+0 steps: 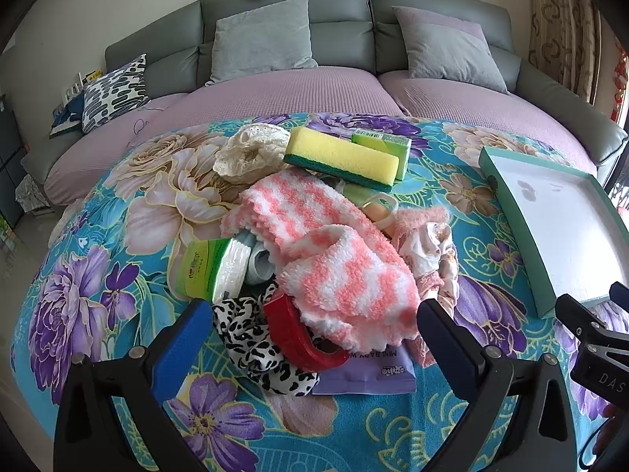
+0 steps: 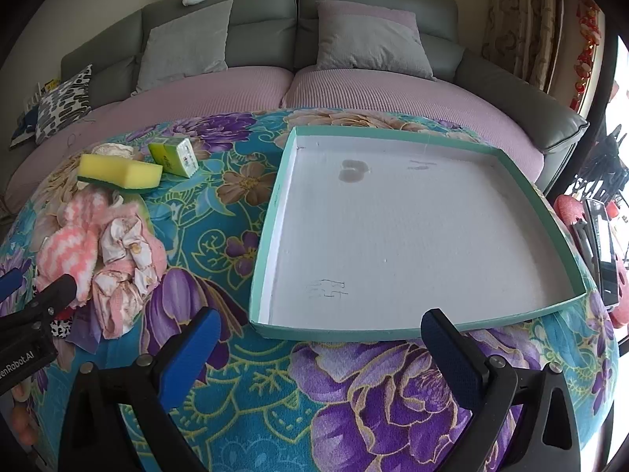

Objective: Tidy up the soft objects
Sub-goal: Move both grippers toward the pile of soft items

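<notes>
The left gripper (image 1: 314,338) hangs fully open, gripping nothing, its fingers straddling the near edge of the pile. Landmark: pink-and-white fuzzy sock (image 1: 314,244), topping the pile on the floral bench (image 1: 98,236). Beyond it lies the yellow sponge (image 1: 342,157). To its right, the teal tray (image 2: 275,204); before the tray the right gripper (image 2: 320,350) hangs fully open, unloaded.

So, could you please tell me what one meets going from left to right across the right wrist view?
Patterned cushion → yellow sponge → green tissue pack → teal tray.
</notes>
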`<state>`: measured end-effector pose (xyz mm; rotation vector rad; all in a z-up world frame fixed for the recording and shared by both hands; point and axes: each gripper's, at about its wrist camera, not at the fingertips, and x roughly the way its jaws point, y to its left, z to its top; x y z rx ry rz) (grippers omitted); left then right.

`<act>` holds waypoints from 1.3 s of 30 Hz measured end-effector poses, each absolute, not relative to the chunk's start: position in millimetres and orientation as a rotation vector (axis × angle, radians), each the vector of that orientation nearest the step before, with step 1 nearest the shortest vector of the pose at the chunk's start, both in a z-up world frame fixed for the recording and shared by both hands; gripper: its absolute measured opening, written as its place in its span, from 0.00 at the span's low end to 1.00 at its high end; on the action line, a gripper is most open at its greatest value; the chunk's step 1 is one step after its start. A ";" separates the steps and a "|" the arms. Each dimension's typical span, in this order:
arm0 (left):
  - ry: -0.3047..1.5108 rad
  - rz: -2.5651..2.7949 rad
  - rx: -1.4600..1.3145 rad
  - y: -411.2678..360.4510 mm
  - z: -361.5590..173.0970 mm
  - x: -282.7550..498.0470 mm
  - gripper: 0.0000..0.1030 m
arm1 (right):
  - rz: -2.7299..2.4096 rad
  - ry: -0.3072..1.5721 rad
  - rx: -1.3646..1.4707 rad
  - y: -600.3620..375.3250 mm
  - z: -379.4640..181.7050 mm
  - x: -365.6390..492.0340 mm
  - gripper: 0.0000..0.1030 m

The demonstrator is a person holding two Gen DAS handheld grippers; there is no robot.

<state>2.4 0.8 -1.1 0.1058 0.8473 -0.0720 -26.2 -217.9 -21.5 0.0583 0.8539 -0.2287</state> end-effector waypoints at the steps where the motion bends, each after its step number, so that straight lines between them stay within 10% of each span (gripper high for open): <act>1: 0.848 -0.072 0.106 0.5 -1.1 2.5 1.00 | -0.228 0.855 0.058 -218.0 -21.7 -26.3 1.00; 39: 0.813 -0.070 0.005 17.8 5.2 7.1 1.00 | -0.225 0.868 0.052 -217.3 -25.7 -25.5 1.00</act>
